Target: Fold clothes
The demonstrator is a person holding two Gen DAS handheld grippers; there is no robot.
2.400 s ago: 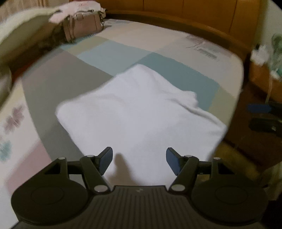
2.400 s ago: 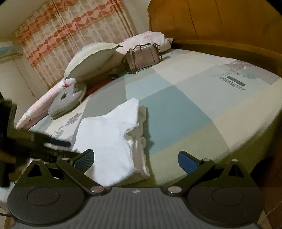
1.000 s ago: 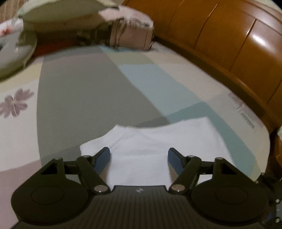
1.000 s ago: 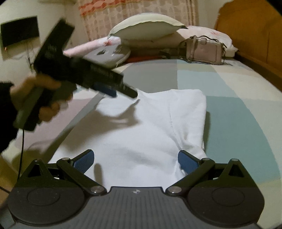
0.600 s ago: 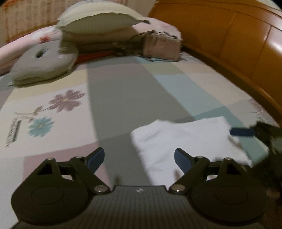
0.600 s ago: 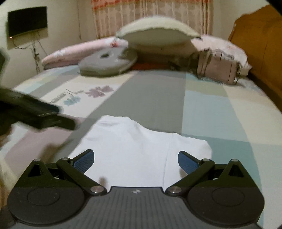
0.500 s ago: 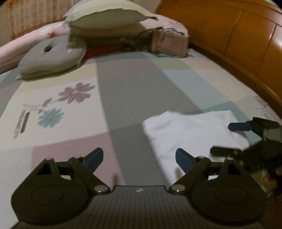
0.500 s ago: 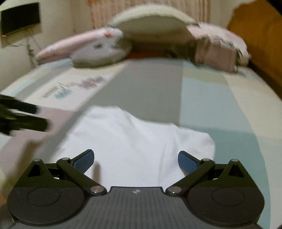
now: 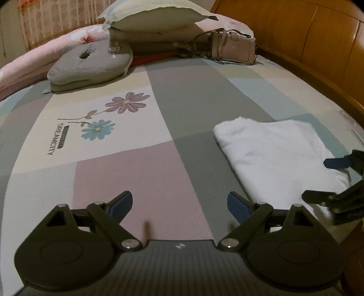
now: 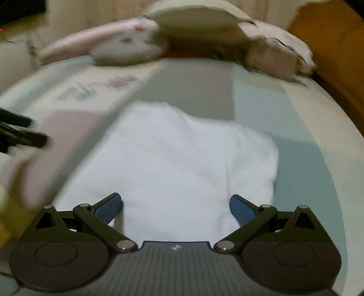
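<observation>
A folded white garment [image 9: 273, 154] lies flat on the patchwork bedsheet [image 9: 141, 177], to the right in the left wrist view. My left gripper [image 9: 179, 202] hovers over bare sheet to the left of it, its jaws opening with nothing between them. In the blurred right wrist view the garment [image 10: 182, 159] fills the middle, and my right gripper [image 10: 176, 205] stands open just above its near edge, gripping nothing. The right gripper [image 9: 327, 179] also shows at the right edge of the left wrist view, and the left gripper [image 10: 22, 134] at the left edge of the right wrist view.
At the head of the bed lie a grey round cushion [image 9: 91, 66], a pale pillow [image 9: 159, 16] and a pink handbag [image 9: 234, 49]. A wooden headboard [image 9: 307, 41] curves along the right side. A flower print [image 9: 125, 104] marks the sheet.
The left gripper has swung left off the garment onto bare sheet and its jaws have widened. The right gripper has come closer over the garment's near edge, still open.
</observation>
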